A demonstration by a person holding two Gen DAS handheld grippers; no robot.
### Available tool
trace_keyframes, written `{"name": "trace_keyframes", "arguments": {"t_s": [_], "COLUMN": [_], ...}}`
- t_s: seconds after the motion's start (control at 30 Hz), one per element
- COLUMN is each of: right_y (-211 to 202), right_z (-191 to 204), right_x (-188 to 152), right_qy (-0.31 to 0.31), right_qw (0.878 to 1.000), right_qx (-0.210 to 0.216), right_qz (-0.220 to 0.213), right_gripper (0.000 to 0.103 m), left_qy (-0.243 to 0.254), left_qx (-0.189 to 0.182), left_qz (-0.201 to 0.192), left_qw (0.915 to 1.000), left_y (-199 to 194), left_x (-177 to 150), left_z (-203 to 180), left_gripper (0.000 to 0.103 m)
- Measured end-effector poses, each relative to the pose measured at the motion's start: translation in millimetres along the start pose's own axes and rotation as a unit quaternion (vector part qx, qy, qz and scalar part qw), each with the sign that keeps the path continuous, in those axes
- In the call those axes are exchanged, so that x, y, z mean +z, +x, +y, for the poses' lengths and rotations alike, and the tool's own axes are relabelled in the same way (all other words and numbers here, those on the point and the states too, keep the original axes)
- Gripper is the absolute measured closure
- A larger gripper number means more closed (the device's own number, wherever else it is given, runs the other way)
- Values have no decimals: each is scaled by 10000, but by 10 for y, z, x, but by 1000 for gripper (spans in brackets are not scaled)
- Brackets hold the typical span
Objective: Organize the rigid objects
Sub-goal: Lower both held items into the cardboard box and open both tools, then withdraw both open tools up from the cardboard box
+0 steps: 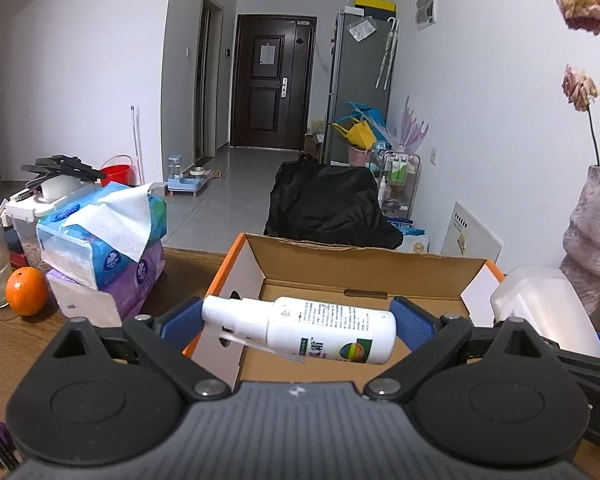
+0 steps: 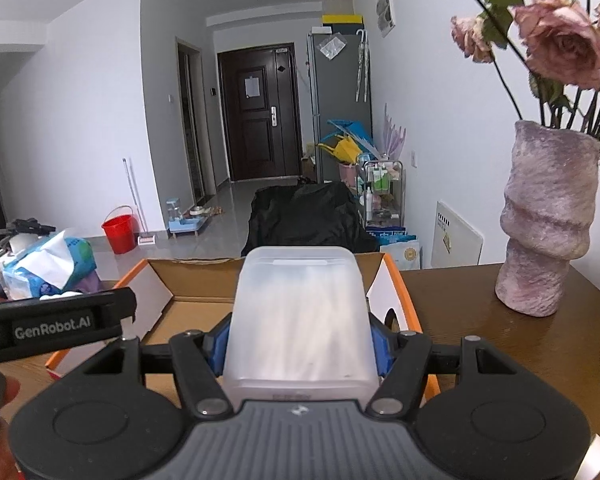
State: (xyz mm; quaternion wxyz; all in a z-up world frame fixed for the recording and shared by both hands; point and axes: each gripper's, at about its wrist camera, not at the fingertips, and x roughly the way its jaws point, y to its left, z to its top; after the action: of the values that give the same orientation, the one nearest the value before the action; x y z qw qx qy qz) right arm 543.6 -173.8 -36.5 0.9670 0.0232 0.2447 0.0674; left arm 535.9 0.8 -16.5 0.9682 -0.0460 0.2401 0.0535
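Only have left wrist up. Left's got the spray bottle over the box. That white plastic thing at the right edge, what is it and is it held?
Observer: A translucent lidded container, clamped between the right gripper pads, white sticks inside.
Operator: Where is it relative to the box?
Observer: At the near edge of the orange cardboard box, on its right half.
Operator: Anything in the box on that side?
Observer: The box floor I can see there is bare; the container hides the rest.
Operator: What's to the right of the box?
Observer: A purple vase with dried roses stands apart from it on the wooden table.
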Motion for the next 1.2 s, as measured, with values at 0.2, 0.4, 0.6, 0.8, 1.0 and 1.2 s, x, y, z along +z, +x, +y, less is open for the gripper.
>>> {"name": "trace_keyframes", "arguments": {"t_s": [0.2,0.4,0.6,0.8,1.0,1.2], "right_y": [215,324,390,427,385,348], "right_z": [-7,9,28,2,-37,-45], "right_x": [-9,-59,-113,-111,-105,-88], "right_qy": [-35,-54,-95,-36,117,122], "right_qw": [9998,9996,9994,9988,9991,9991], "right_qx": [11,6,-1,196,69,56], "right_qz": [215,287,332,451,408,392], "right_gripper": [39,39,39,38,0,0], "left_qy": [13,8,17,-4,-89,-96], "left_qx": [131,207,198,108,87,45], "left_qz": [159,253,289,319,173,166], "left_qw": [9998,9995,9994,9994,9998,9998], "left_y": [185,333,367,337,243,191], "left_x": [-17,-46,-65,-56,-20,-3], "left_z": [-18,2,28,52,118,135], "left_gripper": [3,3,3,3,0,0]}}
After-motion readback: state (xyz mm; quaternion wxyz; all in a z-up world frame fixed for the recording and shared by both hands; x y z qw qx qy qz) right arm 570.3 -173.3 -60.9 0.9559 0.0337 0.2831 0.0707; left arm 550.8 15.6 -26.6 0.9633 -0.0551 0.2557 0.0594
